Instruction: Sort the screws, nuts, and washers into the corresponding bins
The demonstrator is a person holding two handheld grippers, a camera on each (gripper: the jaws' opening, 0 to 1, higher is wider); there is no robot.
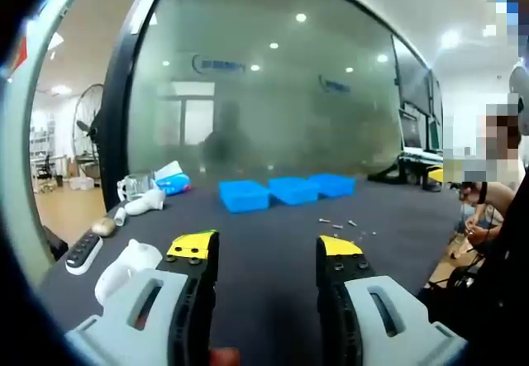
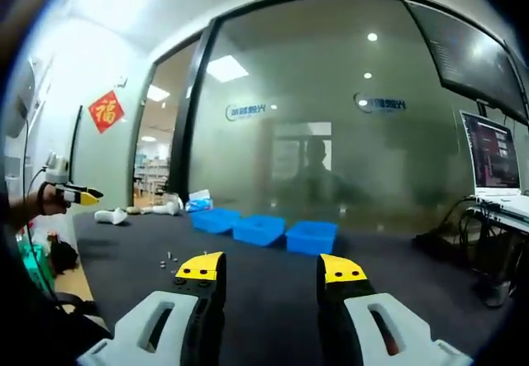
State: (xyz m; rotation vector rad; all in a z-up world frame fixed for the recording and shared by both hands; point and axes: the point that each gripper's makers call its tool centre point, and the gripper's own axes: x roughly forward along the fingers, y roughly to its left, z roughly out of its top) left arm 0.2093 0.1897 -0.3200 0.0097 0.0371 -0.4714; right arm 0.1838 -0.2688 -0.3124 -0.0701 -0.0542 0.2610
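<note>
Three blue bins (image 1: 288, 190) stand in a row at the far side of the bench (image 1: 273, 250), in front of a frosted glass wall (image 1: 273, 85); in the right gripper view the same bins (image 2: 263, 229) sit ahead of my jaws, side by side and nearly touching. A small scatter of screws, nuts and washers (image 1: 339, 224) lies loose on the dark bench top nearer to me than the bins, toward the bench's right edge in the left gripper view; in the right gripper view the hardware (image 2: 169, 259) shows as a few bright specks near the left edge, too small to tell one kind from another. My left gripper (image 1: 269, 254) hangs above the bench with its yellow-tipped jaws spread apart and nothing between them. My right gripper (image 2: 271, 271) is likewise wide apart and holds nothing, well short of the bins. At the bench's left end lie a white bottle (image 1: 142, 204), a blue-and-white packet (image 1: 172, 180), a remote (image 1: 83, 252) and a white handled tool (image 1: 124, 268). A person (image 1: 496, 192) sits beyond the bench's right edge. A red paper sign (image 2: 106, 110) hangs on the wall, and a laptop (image 2: 494, 159) stands open off to the right.
</note>
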